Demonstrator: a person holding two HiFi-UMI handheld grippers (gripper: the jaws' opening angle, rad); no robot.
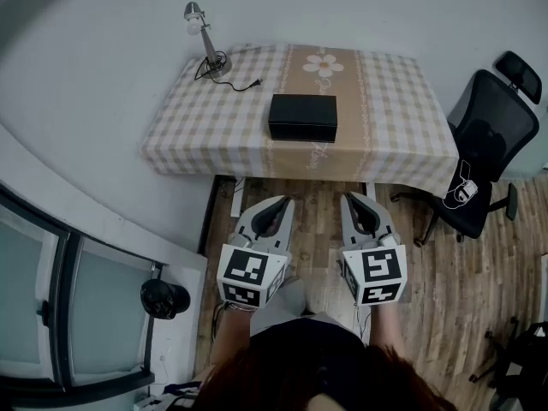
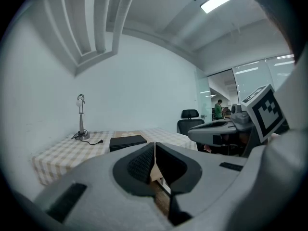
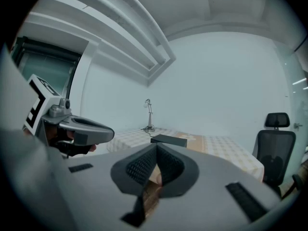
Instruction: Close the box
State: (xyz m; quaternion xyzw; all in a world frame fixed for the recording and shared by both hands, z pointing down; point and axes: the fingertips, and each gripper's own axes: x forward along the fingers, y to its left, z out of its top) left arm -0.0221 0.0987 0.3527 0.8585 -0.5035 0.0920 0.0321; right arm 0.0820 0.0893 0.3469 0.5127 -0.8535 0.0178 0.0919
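Note:
A flat black box [image 1: 303, 117] lies with its lid down near the middle of the checked table [image 1: 385, 135]; the left gripper view shows the box [image 2: 127, 141] far ahead, and so does the right gripper view, box [image 3: 168, 139]. My left gripper [image 1: 283, 200] and right gripper [image 1: 348, 199] hang side by side over the wooden floor, well short of the table. Both are shut, jaws meeting at the tips with nothing between them, left gripper [image 2: 154, 144], right gripper [image 3: 157, 145].
A small desk lamp [image 1: 202, 37] with its cord stands at the table's back left corner. A black office chair [image 1: 484, 148] is to the table's right. A glass partition [image 1: 51, 315] runs along the left, a white wall behind.

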